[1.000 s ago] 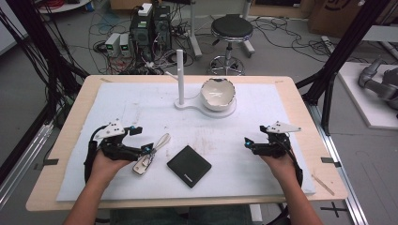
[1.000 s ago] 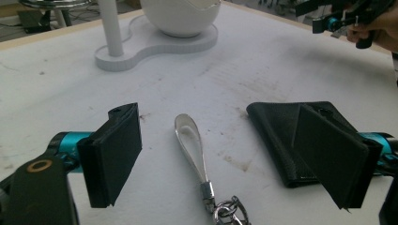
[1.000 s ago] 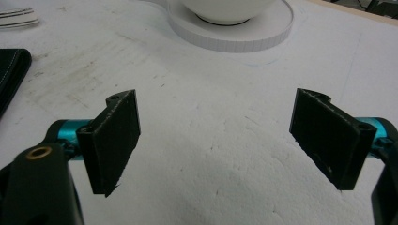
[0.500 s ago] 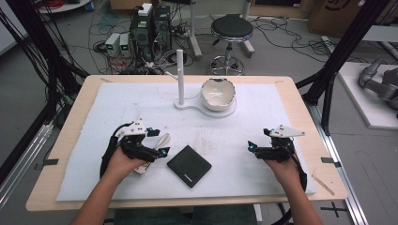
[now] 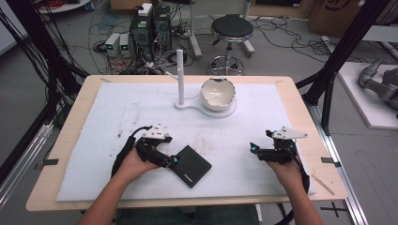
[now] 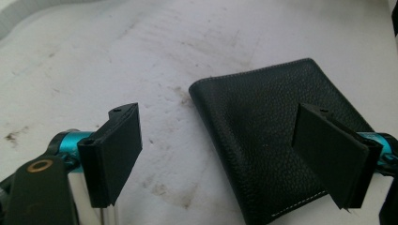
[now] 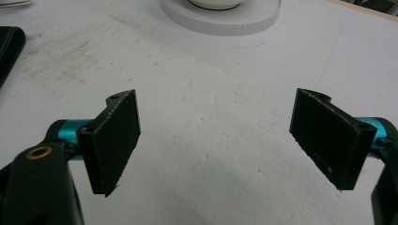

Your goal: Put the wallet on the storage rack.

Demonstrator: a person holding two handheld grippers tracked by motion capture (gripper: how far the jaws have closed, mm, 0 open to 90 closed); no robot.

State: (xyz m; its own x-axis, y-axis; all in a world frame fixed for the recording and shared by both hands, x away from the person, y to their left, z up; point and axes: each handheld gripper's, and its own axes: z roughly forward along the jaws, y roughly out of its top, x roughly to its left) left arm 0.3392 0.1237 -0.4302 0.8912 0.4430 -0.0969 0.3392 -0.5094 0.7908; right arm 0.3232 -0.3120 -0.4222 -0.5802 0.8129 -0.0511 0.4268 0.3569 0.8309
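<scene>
The left hand-held gripper (image 5: 174, 160) has slid rightward across the table (image 5: 70, 140) to the black wallet (image 5: 190, 165) in the lower middle of the high view, jaws spread wide around its corner; a grasp looks imminent; the right hand-held gripper (image 5: 252, 147) waits, equally spread and empty.

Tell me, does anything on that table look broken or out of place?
Yes: the white bowl on the stand base has a jagged, chipped rim, as if broken. The white mat is smudged with dirt. The black wallet lies askew.
</scene>
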